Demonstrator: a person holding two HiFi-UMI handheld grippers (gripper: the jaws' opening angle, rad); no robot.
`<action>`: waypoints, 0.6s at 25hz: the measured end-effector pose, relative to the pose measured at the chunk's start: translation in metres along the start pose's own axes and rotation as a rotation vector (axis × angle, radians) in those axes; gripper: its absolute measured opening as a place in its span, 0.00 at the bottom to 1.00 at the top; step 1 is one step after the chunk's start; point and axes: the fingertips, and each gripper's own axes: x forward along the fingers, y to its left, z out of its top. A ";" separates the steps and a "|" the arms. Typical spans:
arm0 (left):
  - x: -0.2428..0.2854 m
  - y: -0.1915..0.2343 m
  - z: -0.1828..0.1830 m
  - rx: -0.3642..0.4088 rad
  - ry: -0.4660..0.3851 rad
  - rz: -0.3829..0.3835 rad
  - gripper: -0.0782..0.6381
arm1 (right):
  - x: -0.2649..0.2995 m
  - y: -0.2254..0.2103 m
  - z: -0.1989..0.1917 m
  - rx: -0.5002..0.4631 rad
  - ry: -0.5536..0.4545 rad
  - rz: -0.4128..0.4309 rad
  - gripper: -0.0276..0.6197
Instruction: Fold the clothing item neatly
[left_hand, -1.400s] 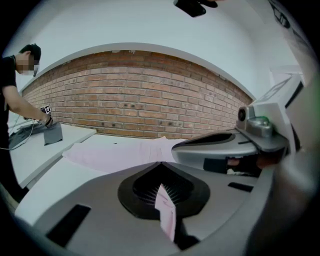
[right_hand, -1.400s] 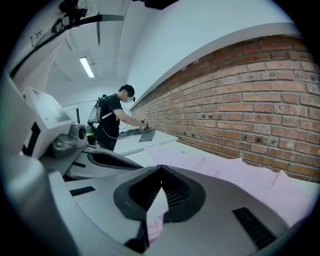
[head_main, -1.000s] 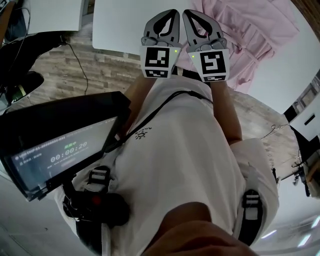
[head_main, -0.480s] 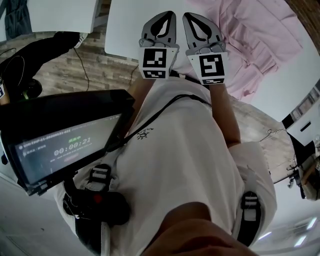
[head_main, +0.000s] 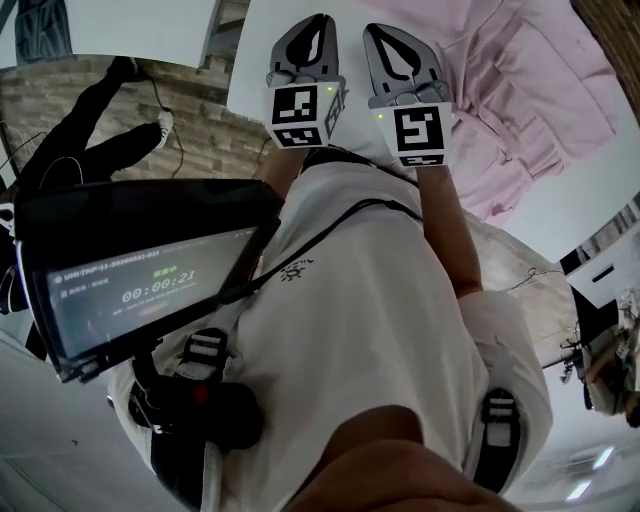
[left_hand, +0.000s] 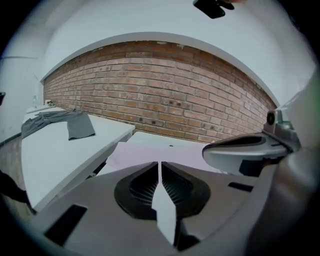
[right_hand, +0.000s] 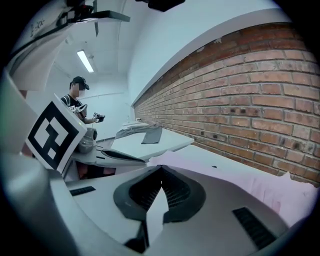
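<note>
A pale pink garment (head_main: 520, 90) lies spread, rumpled, on the white table (head_main: 262, 70), to the right of both grippers. My left gripper (head_main: 322, 18) and right gripper (head_main: 373, 28) are held side by side over the table's near edge, both shut with nothing in them. In the left gripper view the shut left gripper (left_hand: 160, 163) points at the pink garment (left_hand: 145, 152) lying flat ahead, with the right gripper's body (left_hand: 245, 150) beside it. The right gripper view shows the shut right gripper (right_hand: 161, 168) and the pink garment (right_hand: 260, 185) beyond it.
A dark screen (head_main: 140, 280) hangs at the person's chest. A second white table (left_hand: 60, 150) on the left carries a grey garment (left_hand: 65, 122). A brick wall (left_hand: 165, 95) backs the tables. Another person (right_hand: 77, 102) stands far off. Black cables (head_main: 90, 150) lie on the floor.
The head view has swung, so the table and the pink garment sit further right and lower. The left gripper has drifted slightly left, away from the right one. Both stay shut.
</note>
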 end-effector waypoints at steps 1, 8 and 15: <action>0.003 0.006 -0.001 -0.006 0.006 0.013 0.11 | 0.006 0.002 0.000 -0.004 0.003 0.009 0.05; 0.031 0.047 -0.020 -0.041 0.045 0.087 0.18 | 0.046 0.010 -0.008 -0.006 0.022 0.071 0.05; 0.046 0.073 -0.018 -0.127 0.039 0.173 0.34 | 0.052 0.010 -0.008 -0.023 0.035 0.096 0.05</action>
